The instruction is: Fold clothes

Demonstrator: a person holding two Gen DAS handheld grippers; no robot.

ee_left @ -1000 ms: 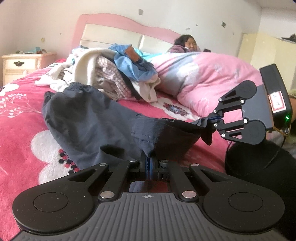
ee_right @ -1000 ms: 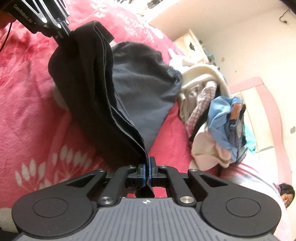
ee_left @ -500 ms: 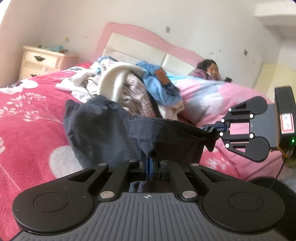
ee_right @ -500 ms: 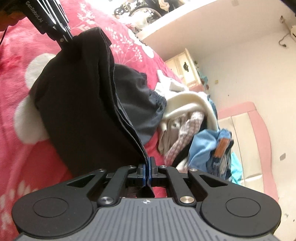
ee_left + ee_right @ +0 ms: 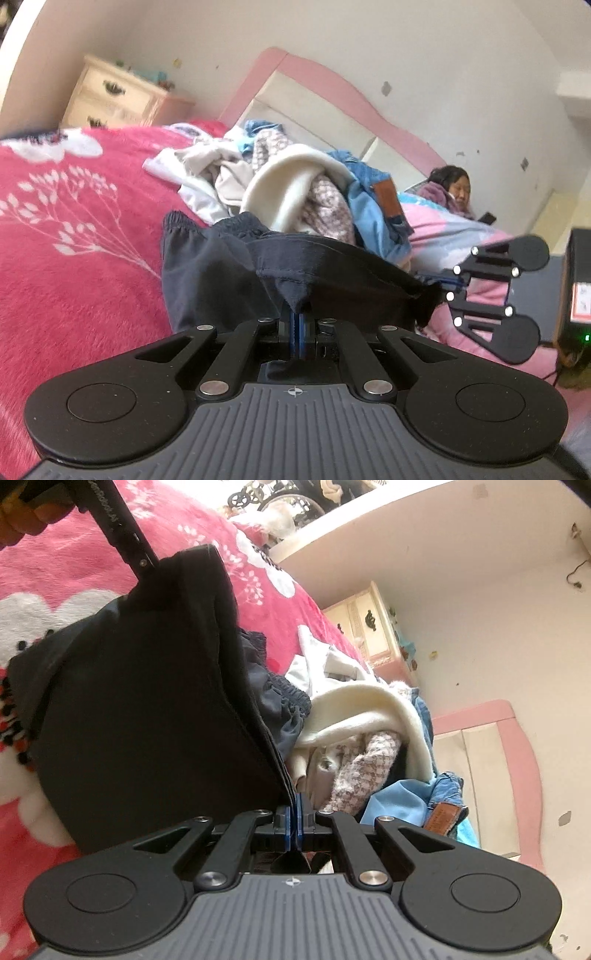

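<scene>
Midway, I'd say: both jaw pairs clamp the dark trousers' (image 5: 207, 280) hem, left gripper (image 5: 297, 326) and right gripper (image 5: 294, 821) stretching it between them. Beyond the jaws, the unfolded clothes heap (image 5: 295, 188) remains.

Matte black tongs (image 5: 297, 334) with blue pads, silver screws, ribbed grey housing (red-and-white sticker on the other unit (image 5: 458, 282))

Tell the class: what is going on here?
A person is folding laundry on a pink floral bedspread using two handheld grippers. The left gripper and right gripper are each shut on an edge of a dark navy garment, holding it stretched between them beside an unfolded pile of mixed clothes.
</scene>
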